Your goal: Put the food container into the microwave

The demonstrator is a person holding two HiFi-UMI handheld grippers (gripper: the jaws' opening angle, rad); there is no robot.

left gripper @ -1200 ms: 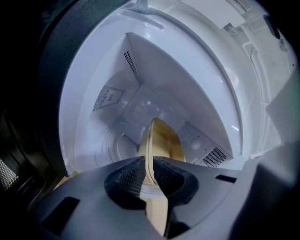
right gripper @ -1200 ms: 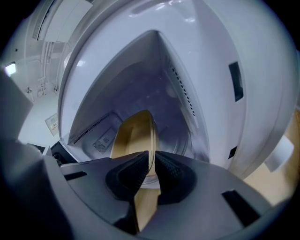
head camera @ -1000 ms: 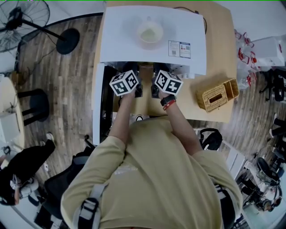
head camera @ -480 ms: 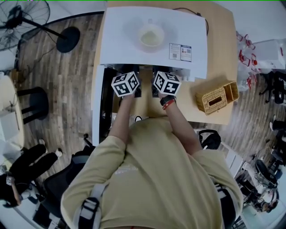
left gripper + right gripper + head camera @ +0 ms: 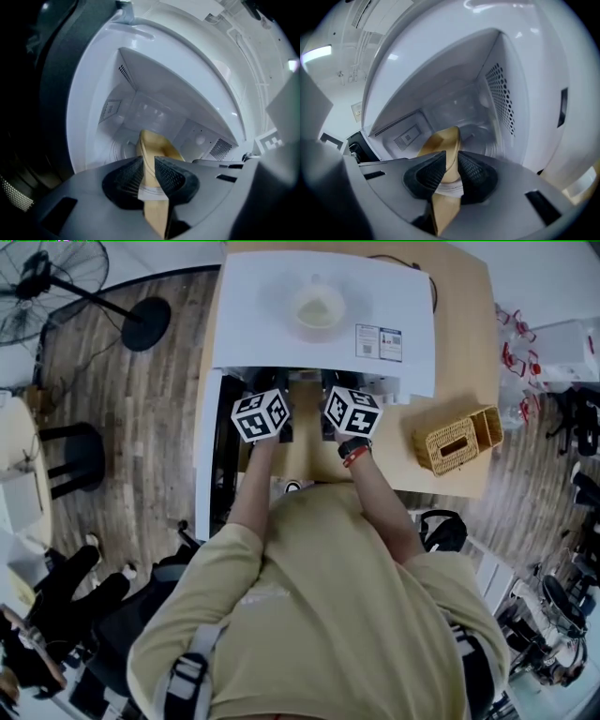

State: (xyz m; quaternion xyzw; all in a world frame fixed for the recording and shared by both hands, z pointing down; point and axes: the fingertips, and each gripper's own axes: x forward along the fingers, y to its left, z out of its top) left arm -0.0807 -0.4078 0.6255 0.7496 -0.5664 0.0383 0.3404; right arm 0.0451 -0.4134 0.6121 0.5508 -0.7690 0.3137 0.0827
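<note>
Both grippers are up at the mouth of the microwave [image 5: 253, 324], which sits on a wooden table [image 5: 464, 324] w/ its door [image 5: 202, 456] swung open to the left. The container [image 5: 157, 145] is tan, cardboard-looking, carried between the two grippers, one on each side. Left gripper [image 5: 149, 174]: jaws nearly together, pinched on the container's left wall, which runs thin and edge-on through the gap, w/ a strip of white label right at the pads. Right gripper [image 5: 451, 174]: same story on the opposite wall, jaws clamped tight w/ the tan edge squeezed between them. Past each pair of jaws the rest of the container reaches forward into the white cavity [image 5: 140, 108], so its far end is already inside, above the floor; can't tell if it touches down. Vent holes show on the cavity's side walls. From above, the two marker cubes sit side by side just in front of the opening, and the container itself is mostly hidden under them. On top of the microwave there's a pale bowl [image 5: 316, 307]. A wicker basket [image 5: 457, 439] sits on the table off to the right, well apart.
</note>
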